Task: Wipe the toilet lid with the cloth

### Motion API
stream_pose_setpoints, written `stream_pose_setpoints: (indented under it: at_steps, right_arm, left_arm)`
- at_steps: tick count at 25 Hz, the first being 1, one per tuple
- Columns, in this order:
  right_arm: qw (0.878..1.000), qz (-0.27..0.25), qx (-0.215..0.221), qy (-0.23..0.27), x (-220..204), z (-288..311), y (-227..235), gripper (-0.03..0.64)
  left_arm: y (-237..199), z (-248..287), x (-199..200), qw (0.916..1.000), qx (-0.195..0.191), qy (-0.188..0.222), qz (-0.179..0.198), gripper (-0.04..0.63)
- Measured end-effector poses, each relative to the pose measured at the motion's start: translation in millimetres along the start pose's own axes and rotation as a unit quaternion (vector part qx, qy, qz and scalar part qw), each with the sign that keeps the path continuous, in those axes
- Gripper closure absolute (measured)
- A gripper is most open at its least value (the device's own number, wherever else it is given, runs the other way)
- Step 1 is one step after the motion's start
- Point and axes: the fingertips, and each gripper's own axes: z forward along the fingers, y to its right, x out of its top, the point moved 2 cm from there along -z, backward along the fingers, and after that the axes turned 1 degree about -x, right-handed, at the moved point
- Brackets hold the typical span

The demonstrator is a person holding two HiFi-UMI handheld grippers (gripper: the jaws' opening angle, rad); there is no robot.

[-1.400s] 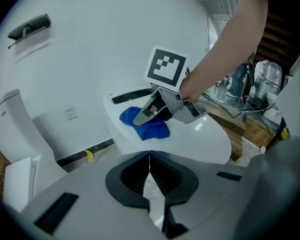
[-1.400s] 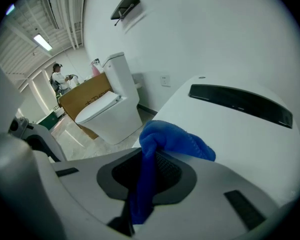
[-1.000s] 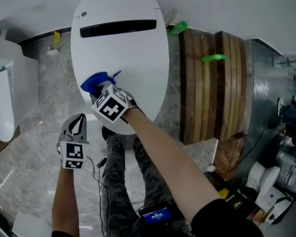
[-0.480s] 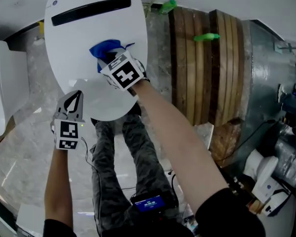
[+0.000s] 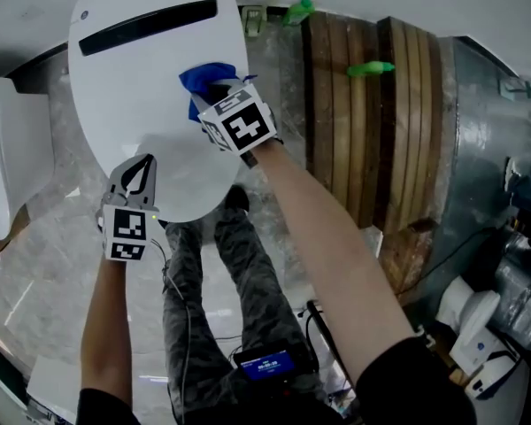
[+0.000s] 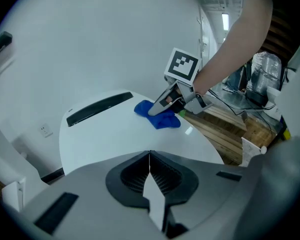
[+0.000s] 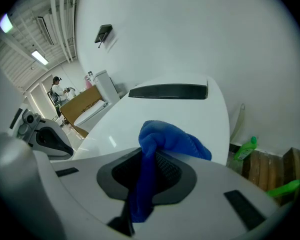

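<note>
On the toilet lid's (image 5: pixel 133 87) right side, the right gripper (image 5: pixel 211 97) is clamping the blue cloth (image 5: pixel 205 76) tight and pressing it down. The left gripper (image 5: pixel 144 165) is hovering closed and empty by the front edge. Probably worth keeping the cloth flat and overlapping the strokes.

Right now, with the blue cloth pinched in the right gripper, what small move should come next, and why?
Probably drag the cloth leftward, as the head view shows it, across the lid. The right gripper, jaws shut on the cloth, holds it near the lid's right edge, below the black strip; the broad white area to its left lies bare.
</note>
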Motion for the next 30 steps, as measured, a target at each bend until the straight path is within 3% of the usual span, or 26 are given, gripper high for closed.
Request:
stream_pose_setpoints:
  at_steps: [4, 9, 16, 22, 30]
  right_arm:
    - [1.0, 0.017, -0.013, 0.006, -4, -9, 18, 0.559]
    - [0.996, 0.077, -0.047, 0.026, -21, -27, 35, 0.558]
    - [0.988, 0.126, -0.085, 0.03, -65, -47, 18, 0.559]
    - [0.987, 0.125, -0.099, 0.014, -81, -40, -24, 0.56]
    - [0.996, 0.073, -0.059, -0.008, -58, 3, -103, 0.56]
  left_arm:
    - [4, 7, 7, 1.0, -0.003, -0.001, 0.0, 0.583]
    - [12, 6, 11, 0.9998, -0.019, 0.004, 0.005, 0.583]
    - [8, -7, -14, 0.9991, -0.036, 0.003, 0.02, 0.583]
    - [-1, -30, -42, 0.999, -0.043, 0.004, 0.014, 0.584]
    - [-38, -68, -74, 0.9998, -0.018, 0.007, -0.006, 0.583]
